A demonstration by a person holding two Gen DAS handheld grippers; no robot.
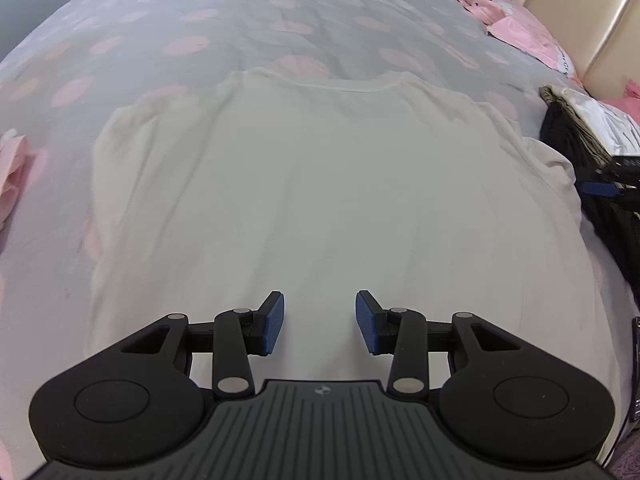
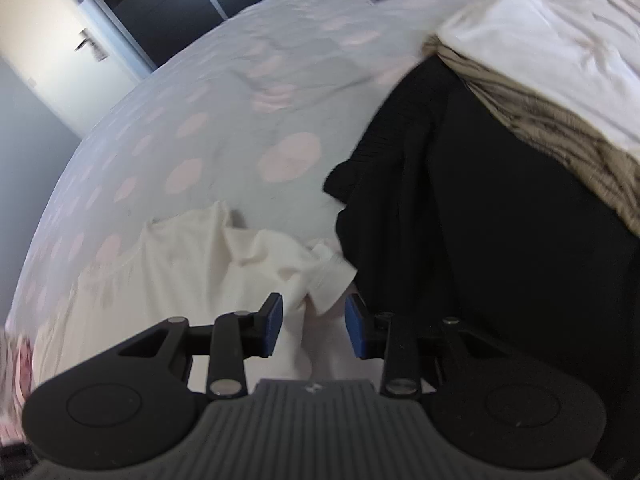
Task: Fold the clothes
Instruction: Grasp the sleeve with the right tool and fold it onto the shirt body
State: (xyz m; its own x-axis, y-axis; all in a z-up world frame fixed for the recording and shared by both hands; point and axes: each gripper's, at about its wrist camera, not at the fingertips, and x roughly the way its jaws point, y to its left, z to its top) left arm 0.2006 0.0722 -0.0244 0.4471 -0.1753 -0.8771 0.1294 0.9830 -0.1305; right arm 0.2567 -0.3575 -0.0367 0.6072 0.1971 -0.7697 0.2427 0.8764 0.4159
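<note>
A white shirt (image 1: pixel 288 184) lies flat on a grey bed cover (image 1: pixel 240 20) with pink dots. The left claw (image 1: pixel 320 322) hangs over the shirt, partly open and empty. The right claw (image 2: pixel 314 330) is partly open over the shirt's sleeve (image 2: pixel 328 280), beside a black cloth (image 2: pixel 480 240), gripping nothing.

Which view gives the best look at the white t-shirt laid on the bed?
The left wrist view: the plain white cotton t-shirt lies spread flat, with its neckline, both sleeves and body visible. The right wrist view, which is blurred, shows only one rumpled sleeve and side of it, next to a black garment.
</note>
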